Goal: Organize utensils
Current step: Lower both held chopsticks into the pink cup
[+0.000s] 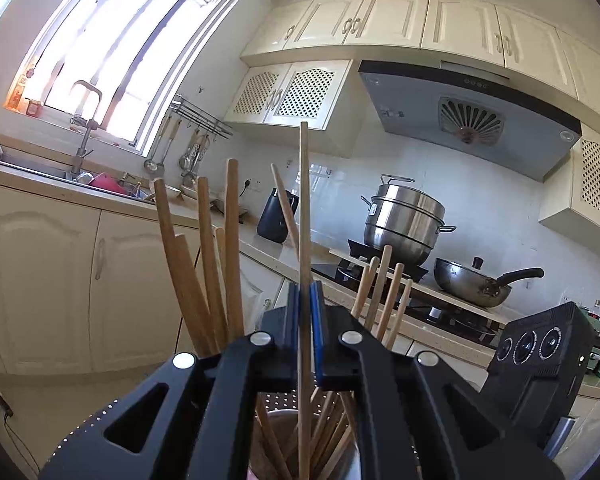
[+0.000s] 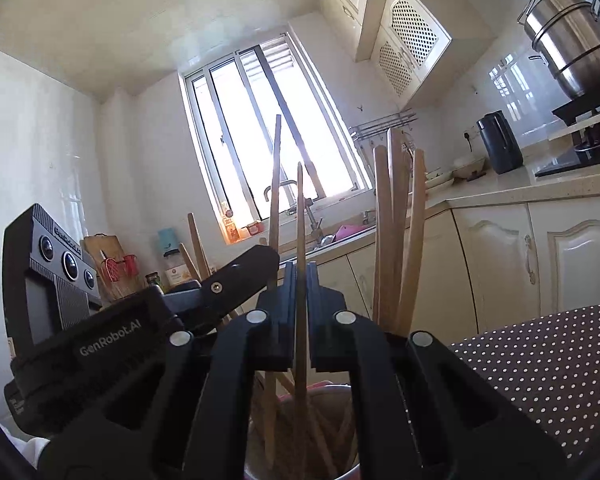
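Note:
My left gripper (image 1: pixel 305 300) is shut on one upright wooden chopstick (image 1: pixel 304 200), whose lower end reaches into a metal utensil cup (image 1: pixel 284 412) below the jaws. Several more chopsticks (image 1: pixel 204 264) stand in that cup on both sides. My right gripper (image 2: pixel 300 280) is shut on another upright chopstick (image 2: pixel 300 216) above the same kind of metal cup (image 2: pixel 340 394), which holds several chopsticks (image 2: pixel 396 232). The left gripper's body (image 2: pixel 100 344) shows at the left of the right wrist view, and the right gripper's body (image 1: pixel 540 344) at the right of the left wrist view.
A polka-dot cloth (image 2: pixel 540 364) covers the surface under the cup. Behind lie a kitchen counter (image 1: pixel 260 248) with a sink and tap (image 1: pixel 84 128), a black kettle (image 1: pixel 276 216), a steel steamer pot (image 1: pixel 404 220) and a wok (image 1: pixel 476 284) on the stove.

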The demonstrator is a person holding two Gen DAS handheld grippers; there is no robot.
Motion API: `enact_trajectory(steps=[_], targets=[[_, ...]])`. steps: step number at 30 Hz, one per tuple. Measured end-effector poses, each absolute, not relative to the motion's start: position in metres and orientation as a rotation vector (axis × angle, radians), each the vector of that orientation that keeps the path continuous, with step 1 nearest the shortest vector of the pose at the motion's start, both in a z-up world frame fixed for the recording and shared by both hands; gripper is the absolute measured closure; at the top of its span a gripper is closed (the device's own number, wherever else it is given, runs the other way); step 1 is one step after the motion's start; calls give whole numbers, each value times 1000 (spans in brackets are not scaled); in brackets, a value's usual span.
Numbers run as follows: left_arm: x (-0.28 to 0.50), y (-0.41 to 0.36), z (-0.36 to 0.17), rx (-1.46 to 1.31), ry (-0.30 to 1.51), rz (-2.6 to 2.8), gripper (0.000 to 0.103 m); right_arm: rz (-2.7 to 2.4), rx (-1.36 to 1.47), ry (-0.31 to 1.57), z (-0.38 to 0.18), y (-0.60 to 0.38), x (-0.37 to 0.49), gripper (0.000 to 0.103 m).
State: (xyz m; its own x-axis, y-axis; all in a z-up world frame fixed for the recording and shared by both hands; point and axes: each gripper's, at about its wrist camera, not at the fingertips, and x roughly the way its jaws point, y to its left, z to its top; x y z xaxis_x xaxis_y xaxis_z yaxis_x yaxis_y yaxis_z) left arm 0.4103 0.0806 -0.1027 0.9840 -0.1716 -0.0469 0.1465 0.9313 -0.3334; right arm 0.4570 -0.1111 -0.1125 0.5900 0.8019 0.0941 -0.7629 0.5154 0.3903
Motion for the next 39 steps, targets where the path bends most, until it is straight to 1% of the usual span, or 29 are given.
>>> enact_trajectory(steps=[6, 19, 27, 39], targets=[[408, 85, -101, -371, 74, -166, 97, 933, 443, 81, -111, -114, 459, 98], [407, 78, -106, -335, 88, -153, 97, 915, 400, 44, -117, -108, 454, 98], [408, 80, -108, -335, 94, -151, 97, 916, 372, 71, -122, -103, 450, 98], [403, 73, -108, -318, 137, -162, 97, 904, 308, 89, -100, -121, 425, 98]])
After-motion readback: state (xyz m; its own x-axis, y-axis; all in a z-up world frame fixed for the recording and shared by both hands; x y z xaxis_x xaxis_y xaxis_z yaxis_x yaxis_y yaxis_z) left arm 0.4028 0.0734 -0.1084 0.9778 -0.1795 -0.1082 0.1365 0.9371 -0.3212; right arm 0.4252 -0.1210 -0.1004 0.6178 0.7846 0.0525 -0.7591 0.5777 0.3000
